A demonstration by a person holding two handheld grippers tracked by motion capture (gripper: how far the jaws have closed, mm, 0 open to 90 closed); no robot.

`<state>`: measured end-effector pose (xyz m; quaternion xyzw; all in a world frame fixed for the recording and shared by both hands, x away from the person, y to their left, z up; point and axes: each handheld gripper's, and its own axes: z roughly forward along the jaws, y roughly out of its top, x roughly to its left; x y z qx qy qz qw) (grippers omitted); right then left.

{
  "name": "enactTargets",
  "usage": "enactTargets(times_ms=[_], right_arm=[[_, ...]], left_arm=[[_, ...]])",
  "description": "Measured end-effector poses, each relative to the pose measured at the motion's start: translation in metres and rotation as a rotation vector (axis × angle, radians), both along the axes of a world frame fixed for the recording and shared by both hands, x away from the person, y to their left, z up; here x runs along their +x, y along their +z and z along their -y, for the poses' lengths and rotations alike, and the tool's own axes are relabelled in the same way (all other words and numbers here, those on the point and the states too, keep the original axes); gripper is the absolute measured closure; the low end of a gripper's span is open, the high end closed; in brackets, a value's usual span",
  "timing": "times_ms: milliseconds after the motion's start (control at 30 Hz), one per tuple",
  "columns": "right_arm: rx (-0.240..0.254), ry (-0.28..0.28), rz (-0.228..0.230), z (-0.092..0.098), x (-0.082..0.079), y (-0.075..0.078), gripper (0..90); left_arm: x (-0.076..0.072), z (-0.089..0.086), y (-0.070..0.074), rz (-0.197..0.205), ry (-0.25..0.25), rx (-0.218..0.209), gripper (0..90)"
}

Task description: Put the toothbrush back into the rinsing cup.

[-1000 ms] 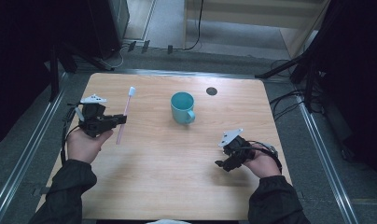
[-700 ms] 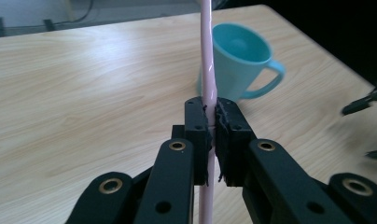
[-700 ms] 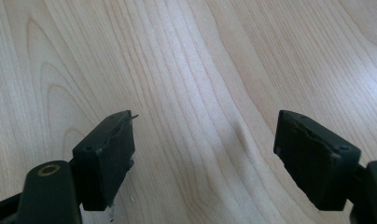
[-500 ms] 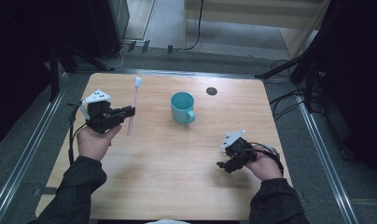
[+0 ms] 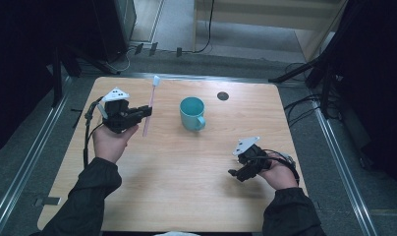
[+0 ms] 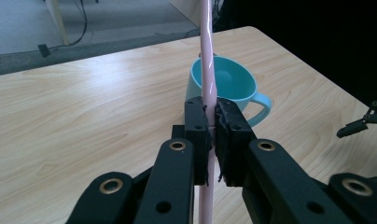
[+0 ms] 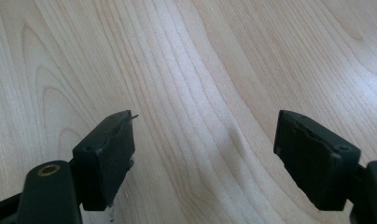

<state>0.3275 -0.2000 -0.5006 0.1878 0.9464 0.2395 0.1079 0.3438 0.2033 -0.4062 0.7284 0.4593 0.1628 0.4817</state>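
Pink plastic toothbrush (image 5: 147, 110) with a white head is clamped mid-handle in the left gripper (image 5: 143, 112), held upright above the left part of the table, near the teal ceramic mug (image 5: 192, 112) but apart from it. Likely step: carrying the brush to the mug. Next move calls for lining the lower end up over the rim, lowering it in, then letting go. Right gripper (image 5: 234, 172) rests low at the table's right, jaws spread wide, nothing between them. Surface is a light wood-grain tabletop (image 5: 186, 187) with a small dark round spot (image 5: 222, 96); around it grey floor, cables and dark equipment.
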Motion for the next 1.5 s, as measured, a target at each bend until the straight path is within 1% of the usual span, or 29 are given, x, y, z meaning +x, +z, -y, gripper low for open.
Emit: enactTargets(times_ms=[67,200,267,333,367,400,500,533,700,767,833,933,967,1000,1100,1133,1167,1267,1300,1367,1400,1433,1467,1500], right_arm=[[0.001,0.001,-0.001,0.000,0.000,0.000,20.3],[0.000,-0.001,-0.003,0.001,0.000,0.000,20.3],[0.000,0.003,-0.002,0.001,0.000,0.000,20.3],[0.002,0.009,0.001,-0.001,0.001,0.001,20.3],[0.002,0.009,0.001,-0.001,0.001,0.001,20.3],[0.003,0.013,0.001,-0.002,0.002,0.001,20.3],[0.006,0.017,0.002,-0.003,0.003,0.002,20.3],[0.006,0.021,0.003,-0.004,0.004,0.002,20.3],[0.010,0.024,0.001,-0.006,0.005,0.002,20.3],[0.011,0.029,0.002,-0.007,0.006,0.002,20.3],[0.012,0.032,0.003,-0.007,0.006,0.002,20.3],[0.014,0.033,0.003,-0.008,0.006,0.002,20.3],[0.013,0.031,0.001,-0.008,0.006,0.002,20.3],[0.013,0.030,0.002,-0.008,0.006,0.002,20.3],[0.013,0.031,0.002,-0.008,0.006,0.003,20.3],[0.013,0.031,0.003,-0.008,0.006,0.003,20.3],[0.013,0.032,0.004,-0.008,0.006,0.003,20.3],[0.015,0.031,0.005,-0.008,0.006,0.003,20.3],[0.016,0.030,0.005,-0.008,0.006,0.003,20.3],[0.016,0.030,0.005,-0.008,0.006,0.003,20.3],[0.015,0.029,0.005,-0.007,0.006,0.003,20.3],[0.015,0.029,0.005,-0.007,0.006,0.003,20.3],[0.016,0.029,0.005,-0.006,0.006,0.003,20.3],[0.016,0.029,0.005,-0.006,0.006,0.003,20.3]], left_arm=[[0.006,0.005,0.003,0.007,-0.001,0.007,83.9],[0.011,0.010,0.006,0.018,0.002,0.015,83.9],[0.015,0.013,0.006,0.010,0.001,0.003,83.9],[0.021,0.019,0.006,0.013,-0.001,0.005,83.9],[0.021,0.019,0.006,0.013,-0.001,0.005,83.9],[0.025,0.024,0.007,0.010,-0.005,0.001,83.9],[0.029,0.029,0.008,0.012,-0.007,-0.003,83.9],[0.032,0.034,0.009,0.012,-0.013,-0.002,83.9],[0.038,0.041,0.012,0.017,-0.018,0.001,83.9],[0.043,0.045,0.013,0.017,-0.010,-0.007,83.9],[0.045,0.047,0.013,0.017,-0.011,-0.006,83.9],[0.047,0.051,0.012,0.020,-0.008,-0.008,84.0],[0.048,0.056,0.012,0.028,-0.003,-0.004,83.9],[0.050,0.057,0.012,0.026,-0.010,-0.001,83.9],[0.054,0.065,0.013,0.030,-0.008,-0.001,83.9],[0.054,0.065,0.013,0.030,-0.008,-0.001,84.0],[0.056,0.068,0.014,0.035,-0.010,0.006,83.9],[0.062,0.077,0.016,0.045,-0.015,0.006,83.9],[0.062,0.077,0.016,0.045,-0.015,0.006,83.9],[0.066,0.082,0.018,0.046,-0.016,0.001,83.9],[0.070,0.087,0.019,0.046,-0.018,0.001,84.0],[0.070,0.087,0.019,0.046,-0.018,0.001,84.0],[0.074,0.092,0.021,0.045,-0.024,0.007,83.9],[0.074,0.092,0.021,0.045,-0.024,0.007,83.9]])
